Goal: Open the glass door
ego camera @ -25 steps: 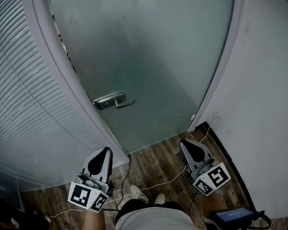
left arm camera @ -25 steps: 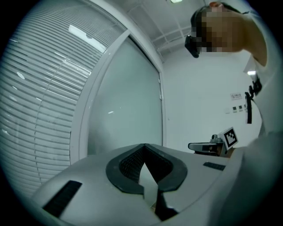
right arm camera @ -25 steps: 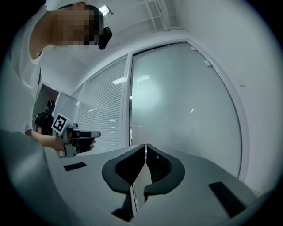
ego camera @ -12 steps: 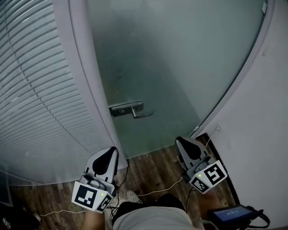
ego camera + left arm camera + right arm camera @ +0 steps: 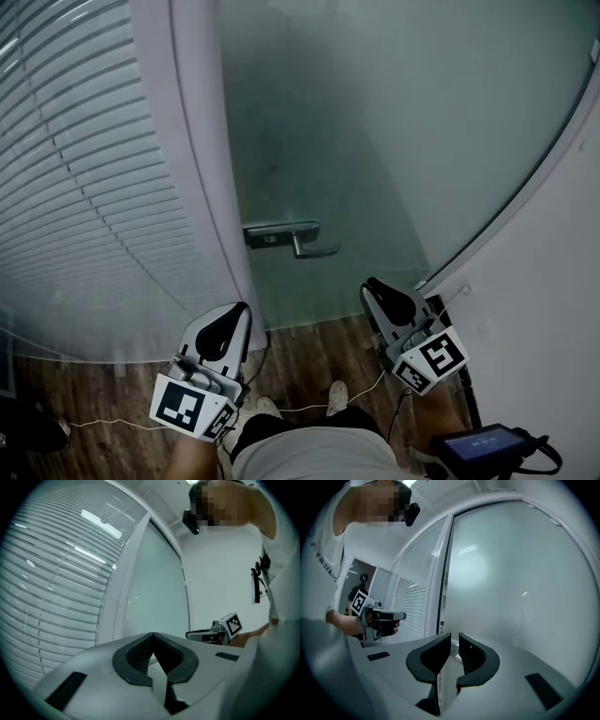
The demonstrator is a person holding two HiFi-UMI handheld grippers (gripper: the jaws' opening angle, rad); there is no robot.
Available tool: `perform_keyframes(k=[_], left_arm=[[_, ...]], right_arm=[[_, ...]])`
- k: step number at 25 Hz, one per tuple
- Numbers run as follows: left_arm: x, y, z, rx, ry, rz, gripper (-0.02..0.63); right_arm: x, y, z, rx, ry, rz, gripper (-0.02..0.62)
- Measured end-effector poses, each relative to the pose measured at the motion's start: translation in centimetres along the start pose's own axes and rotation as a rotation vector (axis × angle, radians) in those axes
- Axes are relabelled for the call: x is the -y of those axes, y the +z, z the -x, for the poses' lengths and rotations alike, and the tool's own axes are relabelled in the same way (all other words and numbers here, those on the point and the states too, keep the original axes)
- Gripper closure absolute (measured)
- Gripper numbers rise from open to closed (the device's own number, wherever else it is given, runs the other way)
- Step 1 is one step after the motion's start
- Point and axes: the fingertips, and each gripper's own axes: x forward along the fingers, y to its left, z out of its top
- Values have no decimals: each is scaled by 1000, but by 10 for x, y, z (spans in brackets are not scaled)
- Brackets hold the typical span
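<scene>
Door handle (image 5: 292,237) ahead of right tool (image 5: 377,289) — jaws just opening, empty, left tool (image 5: 238,312) closed

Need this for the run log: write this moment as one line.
frosted glass door: silver lever handle untouched | left gripper: shut, empty | right gripper: jaws have just been opening, nothing between

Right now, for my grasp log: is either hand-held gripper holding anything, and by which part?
Nothing is held. The left hand-held gripper is shut and empty; the right hand-held gripper has just been opening its jaws, nothing between them.
</scene>
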Motion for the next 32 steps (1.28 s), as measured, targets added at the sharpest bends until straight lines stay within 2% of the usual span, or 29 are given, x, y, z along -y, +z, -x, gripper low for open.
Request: perform_keyframes(k=[4, 7, 13, 18, 22, 32], left_arm=[[6, -3, -14, -6, 44, 26, 607], [9, -8, -24, -18, 65, 39, 607], [16, -25, -36, -43, 80, 50, 607], [16, -35, -38, -62, 83, 66, 607], [16, -38, -36, -67, 83, 66, 606], [12, -41, -39, -79, 80, 72, 607]], right_arm=[[10, -19, -20, -51, 111, 13, 513], [23, -33, -31, -94, 134, 52, 502], [49, -95, -71, -345, 186, 240, 457], [67, -127, -102, -464, 178, 418, 457], [70, -138, -107, -505, 177, 476, 457], [72, -145, -118, -520, 188, 472, 459]])
